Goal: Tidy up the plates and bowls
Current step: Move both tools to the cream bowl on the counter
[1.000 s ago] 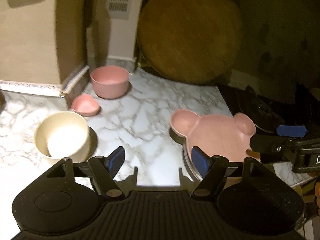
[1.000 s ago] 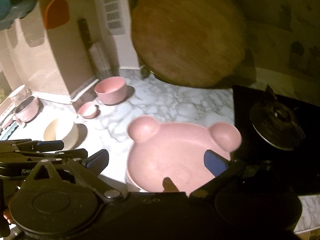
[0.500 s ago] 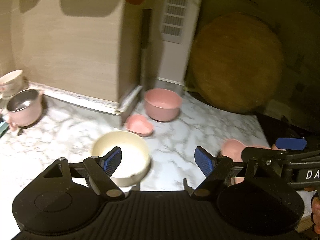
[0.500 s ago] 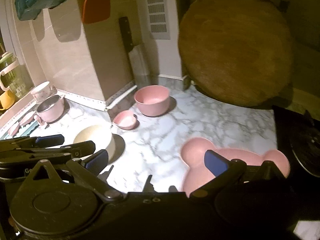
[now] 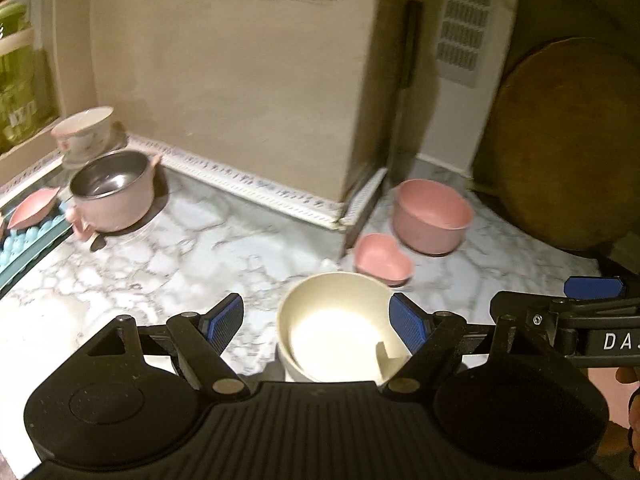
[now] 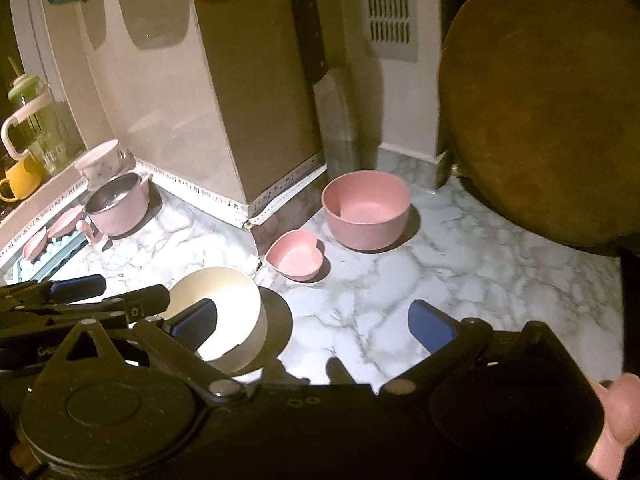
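Hovering over the cream bowl, the left tool is being held spread, empty, likely for straddling its rim; the right tool is likewise spread.

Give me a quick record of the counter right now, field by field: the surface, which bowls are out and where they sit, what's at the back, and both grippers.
surface: marble counter
cream bowl: nearest, upright, below the left gripper, not touched
heart dish: pink, between the cream bowl and the pink bowl
steel-lined pot: far left, by the floral cup
back: round wooden board leaning; cleaver upright
left gripper: open, empty
right gripper: open, empty
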{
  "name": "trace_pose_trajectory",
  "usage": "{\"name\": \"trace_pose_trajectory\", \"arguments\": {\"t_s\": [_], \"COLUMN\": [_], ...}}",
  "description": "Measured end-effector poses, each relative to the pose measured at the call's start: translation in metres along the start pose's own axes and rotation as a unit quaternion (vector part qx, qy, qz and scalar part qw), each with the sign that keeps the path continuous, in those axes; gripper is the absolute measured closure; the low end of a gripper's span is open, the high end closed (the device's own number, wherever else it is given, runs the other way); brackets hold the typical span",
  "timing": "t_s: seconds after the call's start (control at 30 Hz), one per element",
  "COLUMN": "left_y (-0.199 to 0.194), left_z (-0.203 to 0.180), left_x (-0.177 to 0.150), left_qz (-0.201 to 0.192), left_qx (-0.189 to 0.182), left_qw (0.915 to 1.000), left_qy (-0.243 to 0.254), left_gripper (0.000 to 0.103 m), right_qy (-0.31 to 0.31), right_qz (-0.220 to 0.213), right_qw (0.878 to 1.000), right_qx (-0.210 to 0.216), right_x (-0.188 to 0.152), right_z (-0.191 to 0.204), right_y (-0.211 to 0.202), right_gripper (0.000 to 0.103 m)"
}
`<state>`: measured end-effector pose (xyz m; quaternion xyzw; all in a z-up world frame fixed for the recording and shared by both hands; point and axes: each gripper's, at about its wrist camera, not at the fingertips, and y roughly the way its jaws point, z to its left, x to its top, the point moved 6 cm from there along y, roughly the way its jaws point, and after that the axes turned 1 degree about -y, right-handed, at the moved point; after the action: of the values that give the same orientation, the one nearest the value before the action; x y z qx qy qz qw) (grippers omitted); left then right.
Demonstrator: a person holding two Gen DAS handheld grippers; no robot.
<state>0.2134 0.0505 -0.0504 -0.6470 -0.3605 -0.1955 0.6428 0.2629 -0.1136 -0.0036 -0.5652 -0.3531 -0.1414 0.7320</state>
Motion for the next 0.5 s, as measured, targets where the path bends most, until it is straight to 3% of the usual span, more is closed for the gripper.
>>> {"name": "trace_pose_trajectory", "arguments": {"t_s": [0.5], "left_y": [0.064], "left_z": [0.027], "left_x": [-0.012], "left_qz": [0.063], "left_qx": [0.041], "left_qw": [0.9963], "left_qy": [-0.041], "left_gripper": [0.023], "right_qy": [-0.031], "right_qz": [0.084], "right_qw": [0.996], "right_qx": [0.025], "right_x": [-0.002], "right_z": [0.019], "right_y": [0.083], "right_gripper": [0.011]}}
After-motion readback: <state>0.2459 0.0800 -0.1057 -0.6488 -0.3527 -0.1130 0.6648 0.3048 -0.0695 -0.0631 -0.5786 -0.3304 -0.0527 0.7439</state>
